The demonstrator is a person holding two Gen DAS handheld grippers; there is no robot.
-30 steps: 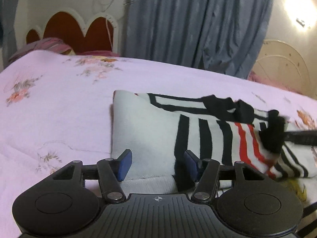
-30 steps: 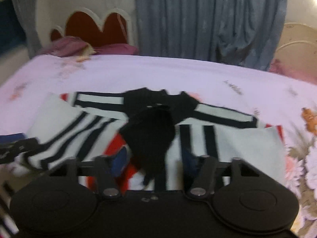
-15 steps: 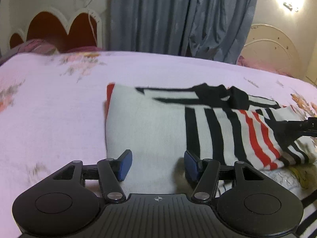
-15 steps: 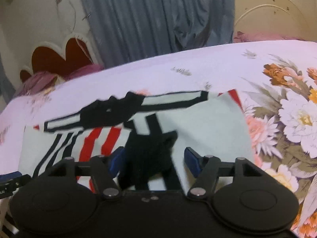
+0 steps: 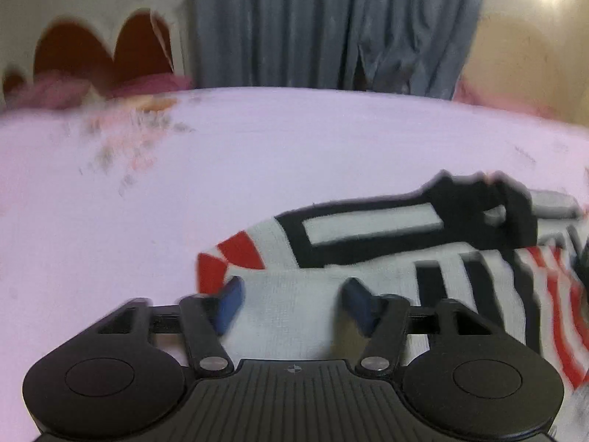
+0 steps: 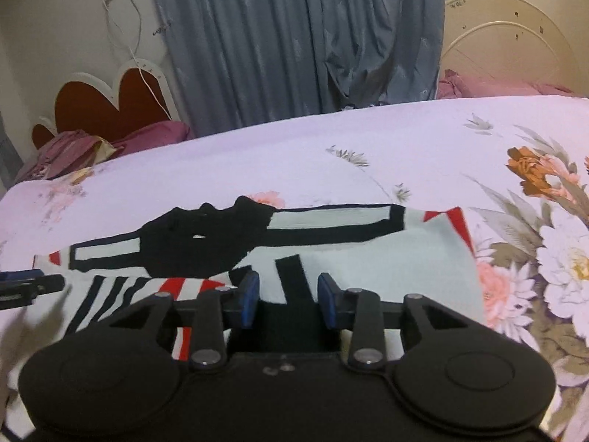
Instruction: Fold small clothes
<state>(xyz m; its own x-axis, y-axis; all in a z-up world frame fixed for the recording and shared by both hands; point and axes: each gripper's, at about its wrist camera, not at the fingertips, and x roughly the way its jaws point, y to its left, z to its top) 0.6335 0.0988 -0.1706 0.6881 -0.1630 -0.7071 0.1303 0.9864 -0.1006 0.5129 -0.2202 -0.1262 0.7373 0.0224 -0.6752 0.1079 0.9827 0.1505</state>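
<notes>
Dim warm indoor light is glaring from the upper right corner; the left wrist view is smearing with blur, and fisheye edges are bending.

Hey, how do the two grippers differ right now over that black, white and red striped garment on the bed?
The left gripper stands wide open over a plain white patch of the striped garment, nothing pinched; its jaws have just been opening. The right gripper stands narrower, its jaws just closing, straddling a black stripe, its pads not visibly pressing cloth. Both have blue pads and hover low over the garment on the floral bedsheet.
</notes>
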